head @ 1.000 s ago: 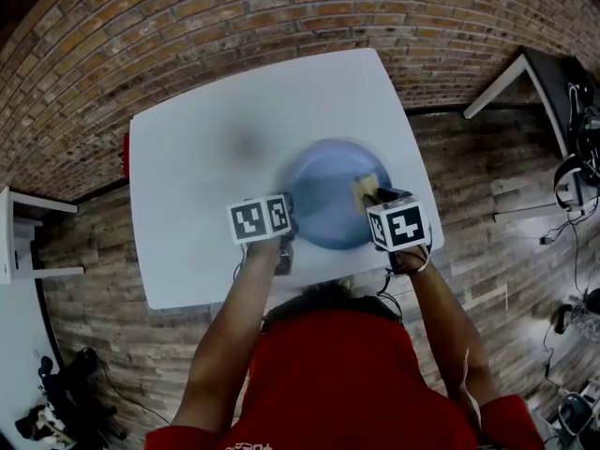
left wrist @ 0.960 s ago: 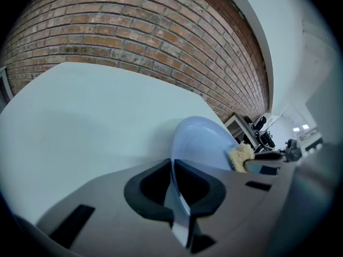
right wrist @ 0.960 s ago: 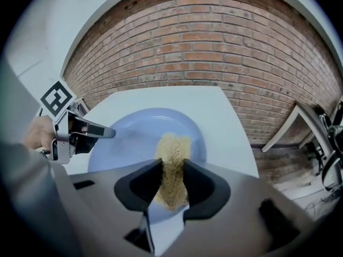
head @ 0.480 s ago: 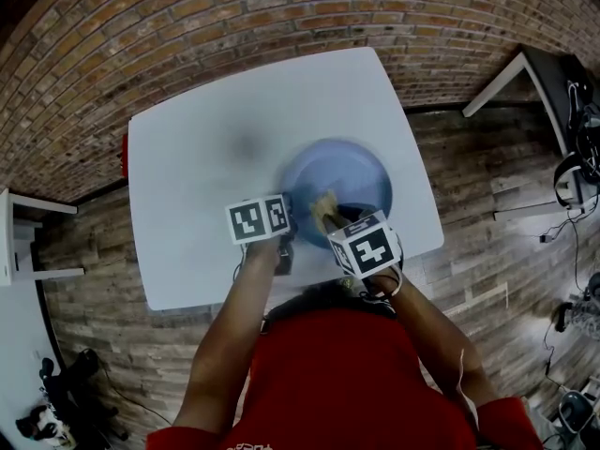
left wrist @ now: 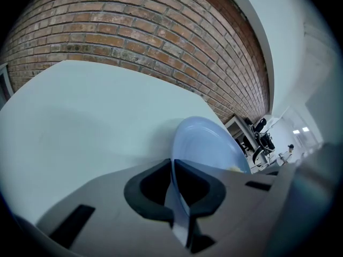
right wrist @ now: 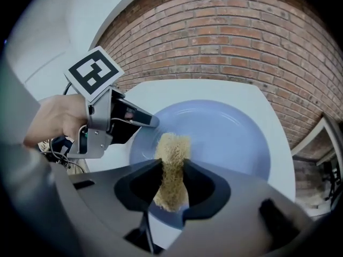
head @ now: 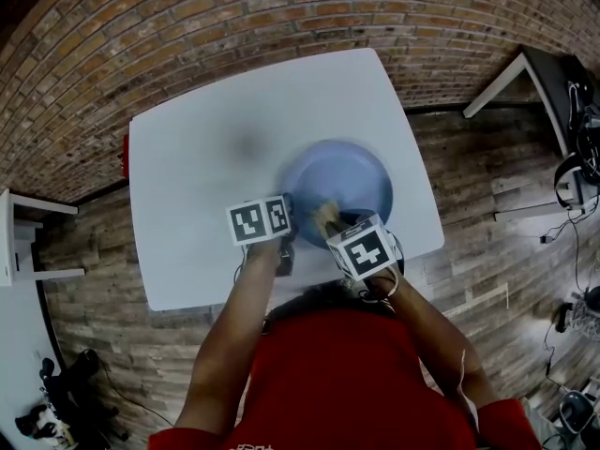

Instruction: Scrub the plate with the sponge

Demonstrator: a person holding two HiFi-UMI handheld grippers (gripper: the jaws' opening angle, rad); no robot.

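The left tool (left wrist: 172, 164) is clenched on the near-left rim of the blue plate (head: 349, 178), steadying it on the white worktop (head: 197, 157). The right tool (right wrist: 172, 167) grips the sponge (right wrist: 172, 143), its tip on the plate beside that rim. Scrubbing is under way. How much is left is hard to judge, since no dirt shows. A second ago the sponge was at the plate's right side; the left tool has not moved.

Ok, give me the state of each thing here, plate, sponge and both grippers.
plate: on the table, rim pinched by left gripper.
sponge: squeezed between right gripper jaws, tip over the plate.
left gripper: shut on the plate rim.
right gripper: shut on the sponge.
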